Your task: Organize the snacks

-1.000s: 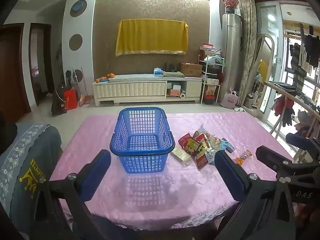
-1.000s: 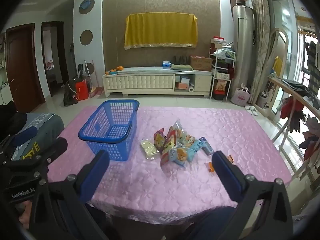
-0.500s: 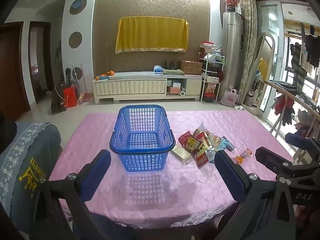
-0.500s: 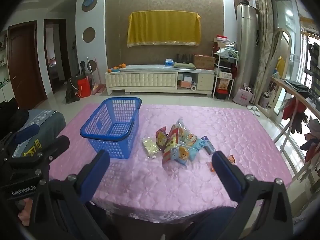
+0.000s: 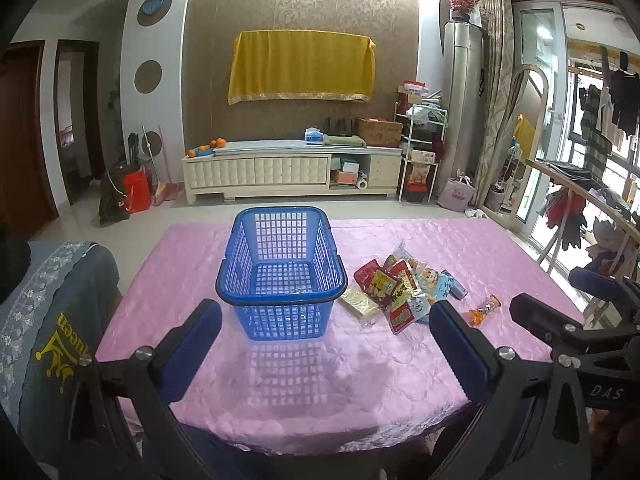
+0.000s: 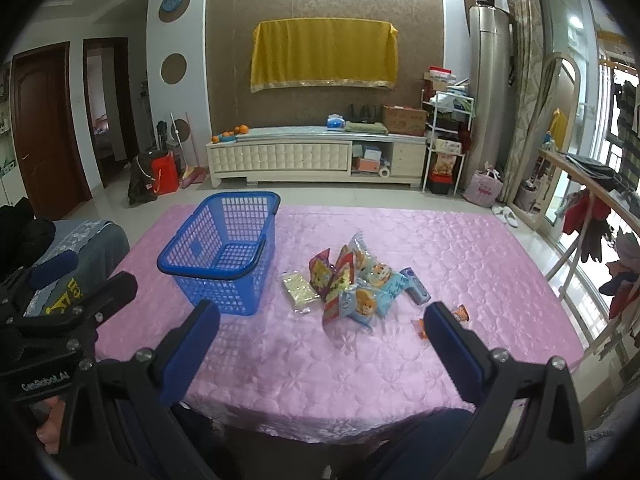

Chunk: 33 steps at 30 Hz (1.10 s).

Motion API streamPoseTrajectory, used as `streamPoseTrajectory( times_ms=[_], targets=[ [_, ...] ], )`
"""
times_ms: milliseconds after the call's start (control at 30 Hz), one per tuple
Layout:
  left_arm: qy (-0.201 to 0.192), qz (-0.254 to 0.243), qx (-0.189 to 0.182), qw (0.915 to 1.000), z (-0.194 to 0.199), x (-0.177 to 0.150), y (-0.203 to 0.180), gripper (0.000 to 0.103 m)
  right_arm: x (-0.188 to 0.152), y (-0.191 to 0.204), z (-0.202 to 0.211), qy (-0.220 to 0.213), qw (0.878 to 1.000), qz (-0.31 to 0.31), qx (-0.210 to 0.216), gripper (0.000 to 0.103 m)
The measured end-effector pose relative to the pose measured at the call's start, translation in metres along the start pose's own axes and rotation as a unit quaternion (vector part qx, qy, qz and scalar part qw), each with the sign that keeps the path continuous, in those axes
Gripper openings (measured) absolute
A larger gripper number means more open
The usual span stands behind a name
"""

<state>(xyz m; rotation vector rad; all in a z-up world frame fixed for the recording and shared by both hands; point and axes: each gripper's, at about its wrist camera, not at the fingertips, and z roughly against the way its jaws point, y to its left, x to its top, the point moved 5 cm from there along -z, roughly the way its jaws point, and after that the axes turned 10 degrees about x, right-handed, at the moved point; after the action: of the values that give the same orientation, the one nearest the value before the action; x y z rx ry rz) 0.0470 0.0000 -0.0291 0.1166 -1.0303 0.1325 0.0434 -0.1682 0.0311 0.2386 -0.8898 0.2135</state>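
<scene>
An empty blue mesh basket [image 5: 281,272] [image 6: 222,252] stands on the pink tablecloth [image 5: 280,376] [image 6: 460,248]. Right of it lies a pile of several snack packets [image 5: 404,288] [image 6: 354,284], with a pale yellow packet [image 6: 298,286] at its left and a small orange wrapped sweet [image 5: 483,311] [image 6: 460,314] at its right. My left gripper [image 5: 324,320] is open and empty, held over the near table edge in front of the basket. My right gripper [image 6: 322,320] is open and empty, near the table edge in front of the pile.
A grey-blue cloth-covered chair back [image 5: 52,312] stands at the table's left. A wooden rail with hanging clothes [image 6: 592,208] runs along the right. A white TV cabinet [image 5: 292,172] stands against the far wall.
Both grippers have drawn back and up a little from the table. The basket and snacks have not moved.
</scene>
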Motion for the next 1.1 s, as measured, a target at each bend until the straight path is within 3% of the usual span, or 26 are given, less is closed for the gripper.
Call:
streamPoseTrajectory(
  times_ms=[1100],
  targets=[
    [0.006, -0.001, -0.005, 1.0, 0.0011, 0.0005, -0.0023, 0.103, -0.0021, -0.003, 0.001, 0.005, 1.0, -0.009, 0.011, 0.103]
  ],
)
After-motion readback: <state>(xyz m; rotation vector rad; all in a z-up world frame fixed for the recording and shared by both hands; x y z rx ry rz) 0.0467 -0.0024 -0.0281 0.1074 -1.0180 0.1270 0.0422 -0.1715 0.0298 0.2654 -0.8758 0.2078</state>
